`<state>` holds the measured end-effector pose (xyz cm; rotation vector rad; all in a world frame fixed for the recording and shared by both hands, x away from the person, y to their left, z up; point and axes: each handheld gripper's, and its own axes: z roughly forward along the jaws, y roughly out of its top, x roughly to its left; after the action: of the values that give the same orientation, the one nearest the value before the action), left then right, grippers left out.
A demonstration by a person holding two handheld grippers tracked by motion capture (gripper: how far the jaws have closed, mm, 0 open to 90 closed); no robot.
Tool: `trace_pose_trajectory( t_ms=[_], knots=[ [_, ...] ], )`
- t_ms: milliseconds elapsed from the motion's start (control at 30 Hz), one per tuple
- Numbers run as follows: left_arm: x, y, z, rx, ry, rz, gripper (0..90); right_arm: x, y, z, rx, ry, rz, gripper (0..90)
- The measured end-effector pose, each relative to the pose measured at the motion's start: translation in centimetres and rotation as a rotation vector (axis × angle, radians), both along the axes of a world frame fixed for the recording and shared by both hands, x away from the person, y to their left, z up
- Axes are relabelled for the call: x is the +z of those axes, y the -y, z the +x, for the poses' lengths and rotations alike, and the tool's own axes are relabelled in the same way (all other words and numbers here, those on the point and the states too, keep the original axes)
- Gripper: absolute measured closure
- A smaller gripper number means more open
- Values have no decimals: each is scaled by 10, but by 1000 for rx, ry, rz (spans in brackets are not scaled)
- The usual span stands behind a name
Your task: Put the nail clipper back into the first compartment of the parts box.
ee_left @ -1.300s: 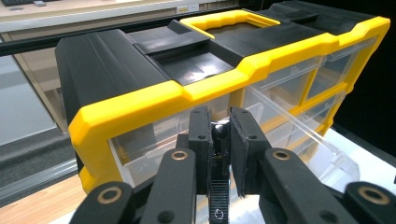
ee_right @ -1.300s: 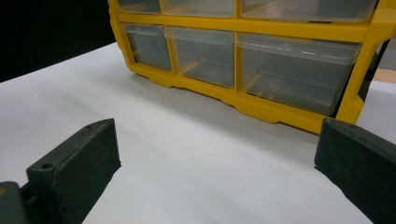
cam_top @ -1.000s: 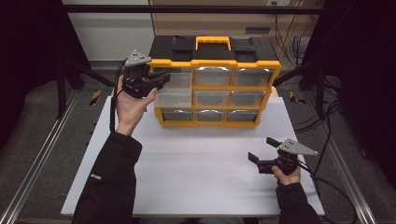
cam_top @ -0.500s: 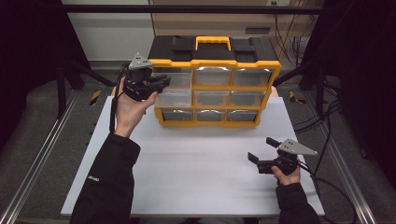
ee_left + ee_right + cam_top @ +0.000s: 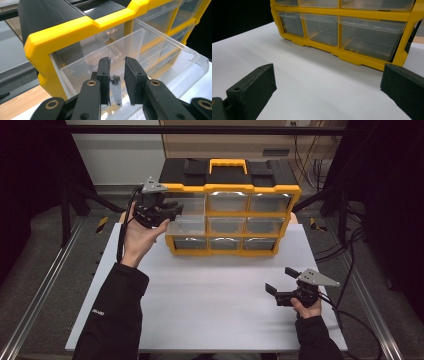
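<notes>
Easing your left gripper (image 5: 117, 75) jaws apart over the pulled-out drawer (image 5: 130, 52), you've likely dropped the metal piece (image 5: 116, 90); right gripper (image 5: 280, 292) idles released.

White table (image 5: 210, 290) carries yellow-and-black drawer organizer (image 5: 232, 212) at far edge, middle; near area bare.

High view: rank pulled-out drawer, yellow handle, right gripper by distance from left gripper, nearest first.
From the left gripper:
1. Pulled-out drawer, middle row, left column, just under the jaws.
2. Yellow handle, on the organizer's black top, up and to the right.
3. Right gripper, low at the table's near right.
</notes>
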<state>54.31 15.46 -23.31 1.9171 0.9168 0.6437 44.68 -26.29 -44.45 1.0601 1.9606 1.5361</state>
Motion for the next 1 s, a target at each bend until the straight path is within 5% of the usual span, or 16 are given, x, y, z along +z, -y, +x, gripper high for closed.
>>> trace_pose_trajectory(
  t_ms=[167, 433, 667, 733, 1000],
  knots=[
    [1, -4, 0, -2, 13, -51, 606, 0, 0, 0, 0, 2, 2, 3],
    [8, -10, -10, -15, 89, -122, 425, 0, 0, 0, 1, 1, -1, 3],
    [13, -17, -24, -46, 178, -137, 305, 0, 0, 0, 0, 1, -1, 3],
    [13, -19, -30, -70, 175, -174, 289, 0, 0, 0, 0, 2, 0, 3],
    [7, -29, -47, -115, 180, -202, 240, 0, 0, 0, -1, 1, 1, 3]
  ],
)
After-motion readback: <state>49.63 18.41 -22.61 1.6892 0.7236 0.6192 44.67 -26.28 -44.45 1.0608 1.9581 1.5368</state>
